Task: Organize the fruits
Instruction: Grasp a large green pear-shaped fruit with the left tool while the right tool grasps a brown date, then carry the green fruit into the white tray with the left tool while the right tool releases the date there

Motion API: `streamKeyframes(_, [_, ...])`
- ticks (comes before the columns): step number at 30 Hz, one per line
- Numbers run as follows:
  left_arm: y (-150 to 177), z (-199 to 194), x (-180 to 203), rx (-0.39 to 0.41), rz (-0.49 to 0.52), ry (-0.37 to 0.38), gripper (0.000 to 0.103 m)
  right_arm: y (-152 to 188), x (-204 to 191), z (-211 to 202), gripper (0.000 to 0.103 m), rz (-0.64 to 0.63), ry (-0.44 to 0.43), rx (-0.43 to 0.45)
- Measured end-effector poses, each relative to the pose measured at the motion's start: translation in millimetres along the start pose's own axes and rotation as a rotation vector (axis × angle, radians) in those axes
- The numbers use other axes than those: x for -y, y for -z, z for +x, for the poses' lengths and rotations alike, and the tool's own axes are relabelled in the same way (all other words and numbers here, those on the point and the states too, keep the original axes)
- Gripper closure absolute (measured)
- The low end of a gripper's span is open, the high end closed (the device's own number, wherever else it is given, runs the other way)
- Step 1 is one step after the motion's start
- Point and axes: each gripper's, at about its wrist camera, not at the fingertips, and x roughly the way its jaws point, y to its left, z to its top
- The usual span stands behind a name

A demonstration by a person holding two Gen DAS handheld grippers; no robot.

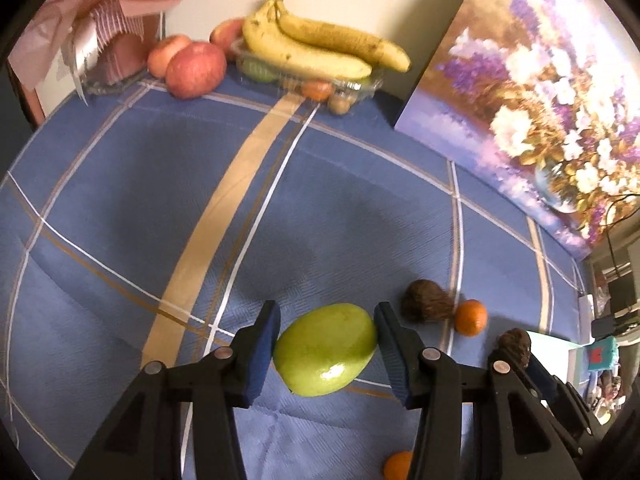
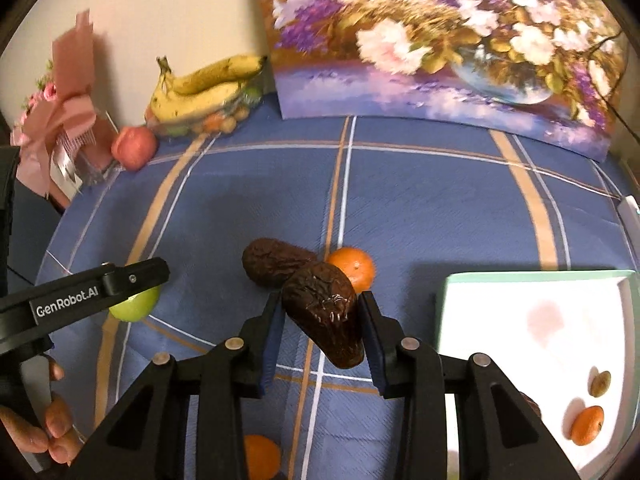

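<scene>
My left gripper (image 1: 326,346) is shut on a green mango (image 1: 325,350), lifted just above the blue checked tablecloth (image 1: 160,200). In the right wrist view that same gripper (image 2: 138,294) and its mango (image 2: 136,304) show at the left. My right gripper (image 2: 322,330) is shut on a dark wrinkled avocado (image 2: 322,312), also raised off the cloth. A second dark avocado (image 2: 276,262) and a tangerine (image 2: 354,268) lie on the cloth just beyond it. Another tangerine (image 2: 260,456) lies near the bottom edge.
A white tray (image 2: 520,300) at the right holds a tangerine (image 2: 586,426) and a small brown fruit (image 2: 600,383). At the back stand bananas (image 1: 316,46) on a clear container, red apples (image 1: 196,70), a pink gift bouquet (image 2: 60,128) and a flower painting (image 2: 440,40). A hand (image 2: 52,428) holds the left tool.
</scene>
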Motion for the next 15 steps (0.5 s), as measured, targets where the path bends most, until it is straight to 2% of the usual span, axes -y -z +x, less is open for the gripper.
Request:
streamKeyframes(7, [5.3,-31.4,20.1,0.056,0.038,0.043,0.052,6.6,15.2,-41.6,0.064,-0.009,0.074,0.052])
streamKeyframes(15, [20.8,-51.7,46.0,0.076,0.081,0.089,0.052,27.1,48.5,-78.5,0.064,0.066,0.119,0.08])
